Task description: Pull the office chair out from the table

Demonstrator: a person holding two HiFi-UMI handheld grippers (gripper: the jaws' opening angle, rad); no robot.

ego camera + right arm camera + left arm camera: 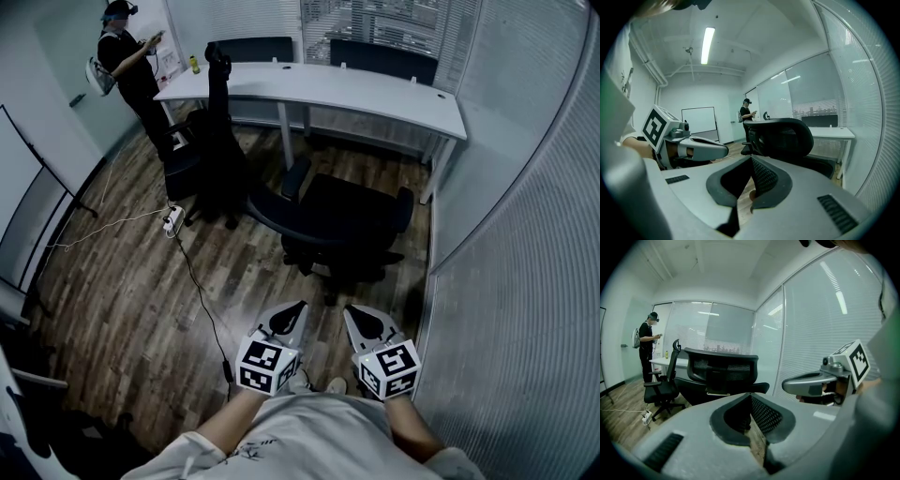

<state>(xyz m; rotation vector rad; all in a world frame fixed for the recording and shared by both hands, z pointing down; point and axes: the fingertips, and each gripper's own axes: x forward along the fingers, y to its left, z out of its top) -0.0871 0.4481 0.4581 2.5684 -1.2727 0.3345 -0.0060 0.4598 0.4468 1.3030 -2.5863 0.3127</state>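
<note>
- Holding both tools close to your body, you keep the left gripper (298, 307) and the right gripper (349, 310) side by side. Both tips point toward the office chair (349, 217), and neither touches it.
- Left gripper: your jaws are pressed together with nothing between them, and only floor shows past the tips.
- Right gripper: your jaws are likewise closed and empty, so neither tool holds any part of the chair.
- Office chair: it stands on the wood floor (122, 281) between you and the table (375, 101), with its backrest turned toward you. The seat is out from under the tabletop and lies near the table's right leg (434, 173).
- Judgement: with the chair out in the open and both tools empty, the pull looks complete. You hold the tools back to leave the chair where it sits.
- Surroundings: a second chair (214, 141) stands at the table's left end, and a person (131, 70) stands beyond it. A cable (199, 298) runs across the floor to your left, well apart from the office chair's wheels.
</note>
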